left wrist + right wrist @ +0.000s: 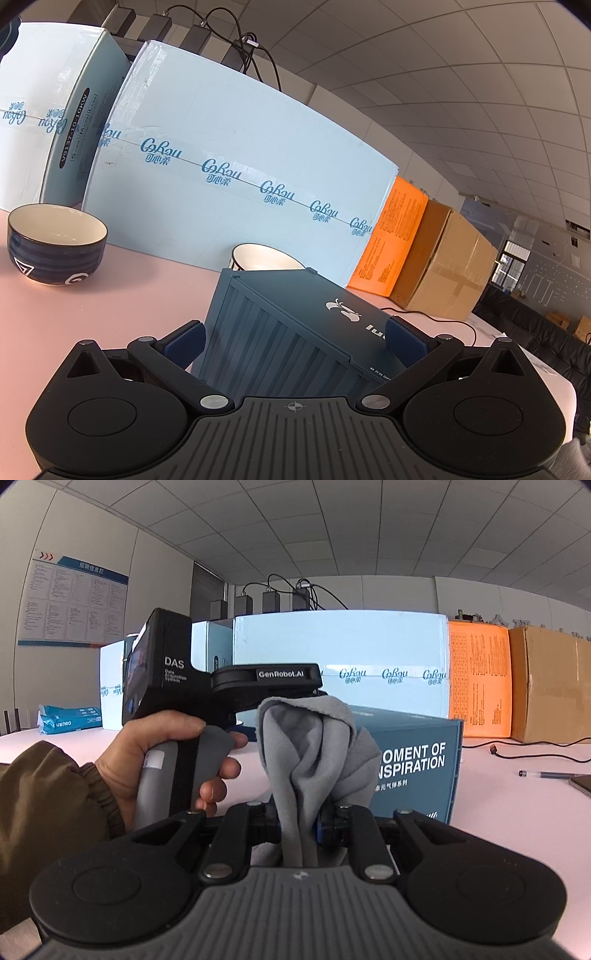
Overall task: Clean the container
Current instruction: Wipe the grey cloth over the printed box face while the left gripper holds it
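On the pink table (110, 295), the left gripper (295, 341) clamps the tilted blue container (288, 325), bowls (55, 243) behind. Right view: the right gripper (301, 825) pinches a grey cloth (314, 746) before the container (417, 760).

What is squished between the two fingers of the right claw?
A grey cloth, pinched in the right claw, seen in the right wrist view.

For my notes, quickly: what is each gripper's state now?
Left gripper: closed on the blue container.
Right gripper: closed on the grey cloth.
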Motion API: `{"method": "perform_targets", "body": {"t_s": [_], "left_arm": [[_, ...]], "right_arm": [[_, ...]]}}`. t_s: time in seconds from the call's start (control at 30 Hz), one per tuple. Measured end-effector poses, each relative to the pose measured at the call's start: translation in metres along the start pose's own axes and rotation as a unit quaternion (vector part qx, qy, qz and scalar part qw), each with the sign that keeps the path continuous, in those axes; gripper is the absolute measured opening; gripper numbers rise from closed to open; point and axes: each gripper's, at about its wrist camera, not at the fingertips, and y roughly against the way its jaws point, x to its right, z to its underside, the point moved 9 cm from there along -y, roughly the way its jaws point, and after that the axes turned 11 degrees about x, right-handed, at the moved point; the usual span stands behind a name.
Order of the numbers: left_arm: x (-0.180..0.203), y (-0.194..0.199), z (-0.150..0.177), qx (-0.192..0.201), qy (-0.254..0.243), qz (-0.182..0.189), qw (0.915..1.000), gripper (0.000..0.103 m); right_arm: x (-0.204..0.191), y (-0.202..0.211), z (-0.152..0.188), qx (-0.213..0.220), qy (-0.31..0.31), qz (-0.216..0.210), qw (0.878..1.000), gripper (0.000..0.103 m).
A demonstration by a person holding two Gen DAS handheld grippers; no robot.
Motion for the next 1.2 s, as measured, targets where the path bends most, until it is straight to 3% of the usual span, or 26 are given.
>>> {"method": "perform_targets", "body": {"t_s": [0.2,0.53,0.83,1.1,1.2], "left_arm": [[0.000,0.000,0.000,0.000,0.000,0.000,1.0000,0.103],[0.001,0.000,0.000,0.000,0.000,0.000,1.0000,0.103],[0.001,0.002,0.000,0.000,0.001,0.001,1.0000,0.103],[0.000,0.001,-0.001,0.000,0.001,0.000,1.0000,0.103],[0.000,0.001,0.000,0.000,0.000,0.000,1.0000,0.103]], "right_arm": [[0.001,0.005,-0.024,0.041,0.008,0.008,0.999,0.017],[0.009,-0.005,0.009,-0.016,-0.027,0.013,0.999,0.017],[0.007,0.000,-0.019,0.025,-0.016,0.012,0.999,0.017],[0.013,-0.004,0.011,-0.022,-0.075,0.009,0.997,0.017],[0.014,-0.003,0.006,-0.016,-0.082,0.010,0.996,0.017]]}}
